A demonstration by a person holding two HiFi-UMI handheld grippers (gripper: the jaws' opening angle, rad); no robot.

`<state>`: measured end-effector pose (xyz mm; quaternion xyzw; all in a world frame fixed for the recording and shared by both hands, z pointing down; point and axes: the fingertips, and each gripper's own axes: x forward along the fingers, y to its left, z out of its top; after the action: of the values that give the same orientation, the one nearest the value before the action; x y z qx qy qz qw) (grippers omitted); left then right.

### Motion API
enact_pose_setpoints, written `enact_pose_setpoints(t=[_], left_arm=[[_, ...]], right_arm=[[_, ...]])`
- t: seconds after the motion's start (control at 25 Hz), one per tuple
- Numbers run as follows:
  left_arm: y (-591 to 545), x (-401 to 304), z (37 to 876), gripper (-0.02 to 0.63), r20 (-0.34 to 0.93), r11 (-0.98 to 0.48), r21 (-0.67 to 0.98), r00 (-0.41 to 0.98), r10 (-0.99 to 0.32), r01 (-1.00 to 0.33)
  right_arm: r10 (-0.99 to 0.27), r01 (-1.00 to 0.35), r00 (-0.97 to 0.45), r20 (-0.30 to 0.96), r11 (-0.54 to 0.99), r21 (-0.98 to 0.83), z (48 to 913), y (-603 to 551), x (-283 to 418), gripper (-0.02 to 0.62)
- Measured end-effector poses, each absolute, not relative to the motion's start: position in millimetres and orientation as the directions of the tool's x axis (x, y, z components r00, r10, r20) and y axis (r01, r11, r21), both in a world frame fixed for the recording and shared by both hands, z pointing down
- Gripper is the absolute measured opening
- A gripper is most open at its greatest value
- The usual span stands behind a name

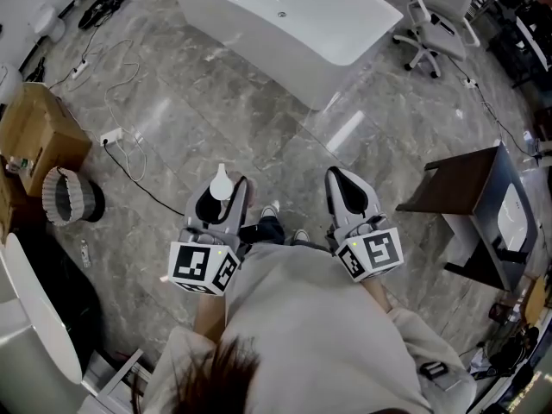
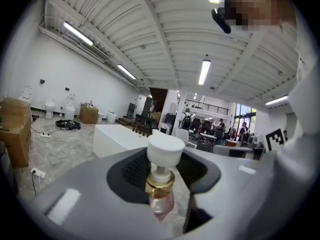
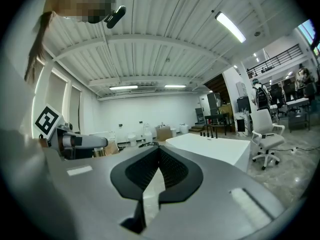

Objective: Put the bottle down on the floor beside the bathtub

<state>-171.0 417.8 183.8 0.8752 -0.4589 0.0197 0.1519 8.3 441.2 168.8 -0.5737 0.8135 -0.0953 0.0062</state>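
A small bottle (image 1: 221, 180) with a white pump cap, a gold collar and a pink body (image 2: 161, 200) stands upright between the jaws of my left gripper (image 1: 226, 195), which is shut on it. My right gripper (image 1: 339, 179) is held beside it at the same height, its dark pads (image 3: 170, 170) meeting at the tips with nothing between them. The white bathtub (image 1: 285, 20) stands on the marble floor well ahead of both grippers, and it also shows as a white block (image 2: 117, 139) in the left gripper view and beyond the right jaws (image 3: 210, 149).
A white office chair (image 1: 435, 24) stands right of the tub. A dark side table (image 1: 466, 188) is at the right. A cardboard box (image 1: 39, 132), a round bin (image 1: 69, 198) and a cable with a power strip (image 1: 112, 136) lie at the left. My shoes (image 1: 272, 210) are below.
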Motion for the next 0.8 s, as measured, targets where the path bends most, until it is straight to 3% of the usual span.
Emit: enact_pose_setpoints(t=[0.8], left_arm=[[383.8,-193.1,193.9,0.204,0.188,-0.537,0.276,0.592,-0.783,-0.797]], right_arm=[[-0.953,-0.956,-0.267,0.142,0.244,-0.162,182.0,412.1,5.0,-0.002]])
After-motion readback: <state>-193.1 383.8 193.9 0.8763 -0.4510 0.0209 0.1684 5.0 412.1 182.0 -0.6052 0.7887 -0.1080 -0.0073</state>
